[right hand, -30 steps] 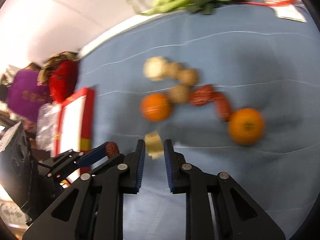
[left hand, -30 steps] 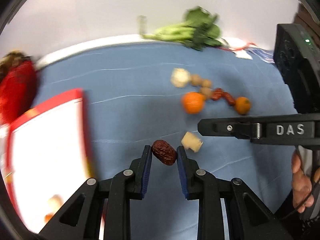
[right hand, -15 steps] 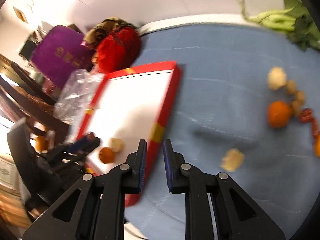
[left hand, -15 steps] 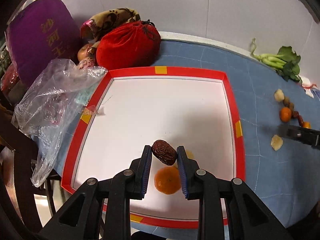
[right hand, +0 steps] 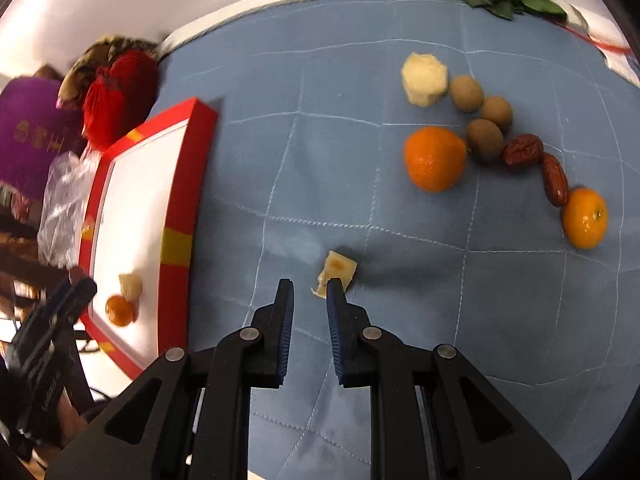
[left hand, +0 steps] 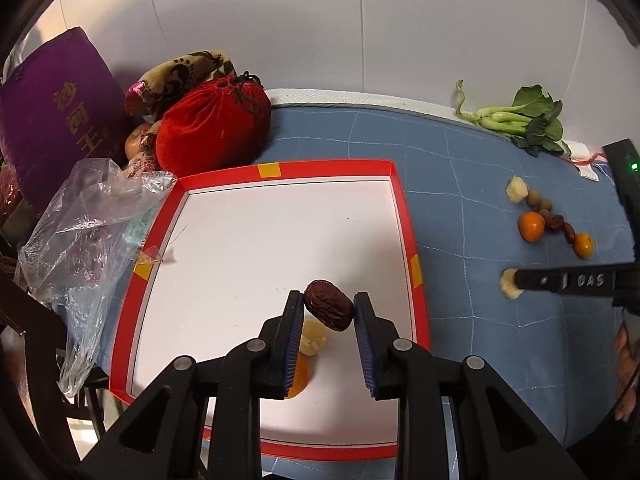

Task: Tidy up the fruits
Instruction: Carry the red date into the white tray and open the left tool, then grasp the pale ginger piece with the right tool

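My left gripper [left hand: 328, 308] is shut on a dark red date [left hand: 329, 311] and holds it above the white tray with a red rim [left hand: 404, 216]. Under it in the tray lie a pale fruit chunk [left hand: 313, 338] and a mandarin [left hand: 298, 376]. My right gripper [right hand: 310, 294] is slightly open and empty over the blue cloth; a pale fruit chunk [right hand: 338, 270] lies just past its right fingertip. Further right lie two mandarins [right hand: 435, 159], several brown longans [right hand: 485, 139], two dates [right hand: 522, 151] and another pale chunk [right hand: 424, 79].
A red pouch [left hand: 212, 126], a purple bag [left hand: 56, 120] and a clear plastic bag [left hand: 84, 224] crowd the tray's left side. Green bok choy [left hand: 520, 120] lies at the table's far edge by the white wall. The tray [right hand: 188, 184] shows left in the right wrist view.
My left gripper has carried the date from the cloth to above the tray. My right gripper swung away and came back near the pale chunk on the cloth.
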`<state>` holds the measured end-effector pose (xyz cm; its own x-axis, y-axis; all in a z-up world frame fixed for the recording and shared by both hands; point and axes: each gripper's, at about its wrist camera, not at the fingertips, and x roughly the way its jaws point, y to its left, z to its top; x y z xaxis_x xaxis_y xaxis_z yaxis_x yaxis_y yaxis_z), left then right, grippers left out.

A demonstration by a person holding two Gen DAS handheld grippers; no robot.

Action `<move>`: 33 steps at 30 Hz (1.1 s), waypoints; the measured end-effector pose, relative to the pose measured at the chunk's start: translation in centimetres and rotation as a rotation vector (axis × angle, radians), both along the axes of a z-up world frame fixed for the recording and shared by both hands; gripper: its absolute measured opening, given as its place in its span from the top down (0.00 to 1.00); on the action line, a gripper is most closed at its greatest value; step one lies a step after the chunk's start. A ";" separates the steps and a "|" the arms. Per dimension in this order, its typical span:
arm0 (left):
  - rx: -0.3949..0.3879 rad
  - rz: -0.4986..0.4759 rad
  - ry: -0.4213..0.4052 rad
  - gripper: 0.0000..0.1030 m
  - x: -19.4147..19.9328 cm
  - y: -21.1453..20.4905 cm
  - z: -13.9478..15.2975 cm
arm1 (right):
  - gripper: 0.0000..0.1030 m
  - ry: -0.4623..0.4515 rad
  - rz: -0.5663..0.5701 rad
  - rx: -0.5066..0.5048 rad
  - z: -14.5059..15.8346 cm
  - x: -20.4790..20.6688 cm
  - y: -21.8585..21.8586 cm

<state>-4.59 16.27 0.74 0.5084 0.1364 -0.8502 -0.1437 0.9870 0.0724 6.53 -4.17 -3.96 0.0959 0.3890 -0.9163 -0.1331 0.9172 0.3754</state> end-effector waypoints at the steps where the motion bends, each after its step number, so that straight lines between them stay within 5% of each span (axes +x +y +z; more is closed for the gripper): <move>1: -0.002 0.004 0.000 0.75 0.0 0.1 0.0 | 0.84 -0.010 -0.013 -0.007 0.3 0.1 -0.5; 8: 0.004 -0.014 -0.001 0.74 0.1 -0.1 0.0 | 0.84 0.057 -0.092 0.030 -0.9 1.3 -2.7; 15: 0.003 -0.009 0.001 0.74 0.0 -0.1 0.0 | 0.67 0.009 -0.042 -0.082 -1.3 1.0 -1.0; 19: -0.002 -0.009 0.002 0.74 -0.1 0.2 0.1 | 0.68 -0.006 -0.052 -0.093 -1.8 1.1 -0.6; 24: -0.003 0.019 0.005 0.74 -0.2 1.4 0.1 | 0.80 -0.037 -0.059 -0.086 -1.4 1.4 -0.8; 33: -0.027 0.045 -0.042 0.73 -0.8 2.7 0.8 | 0.82 -0.088 0.127 0.320 2.6 -1.0 5.0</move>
